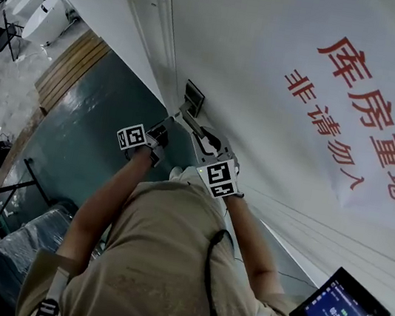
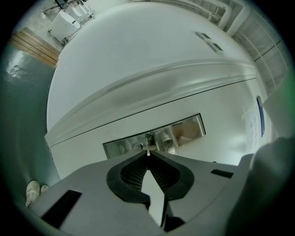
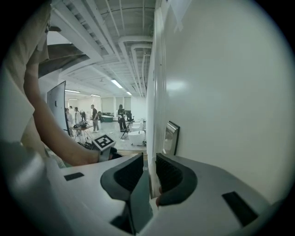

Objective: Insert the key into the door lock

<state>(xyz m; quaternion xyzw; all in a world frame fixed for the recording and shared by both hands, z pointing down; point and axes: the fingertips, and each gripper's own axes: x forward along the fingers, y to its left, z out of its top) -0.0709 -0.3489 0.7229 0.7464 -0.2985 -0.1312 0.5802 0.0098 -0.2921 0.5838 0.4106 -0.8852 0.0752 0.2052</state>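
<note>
Left tongs [image 2: 147, 156] tight on 1 key [image 2: 148, 150] near 1 lock plate [image 2: 186, 130]; right tongs [image 3: 148, 162] slightly apart, empty.

We hold our left gripper [image 2: 148, 154] clamped, apparently on the key [image 2: 148, 150]; just beside it, our right gripper [image 3: 148, 161] stands slightly parted.

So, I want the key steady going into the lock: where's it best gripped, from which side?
Grip the key by its rear end, fingers on its flat faces, coming from behind: it's a thin blade, and its tip must stay free toward the keyhole.
</note>
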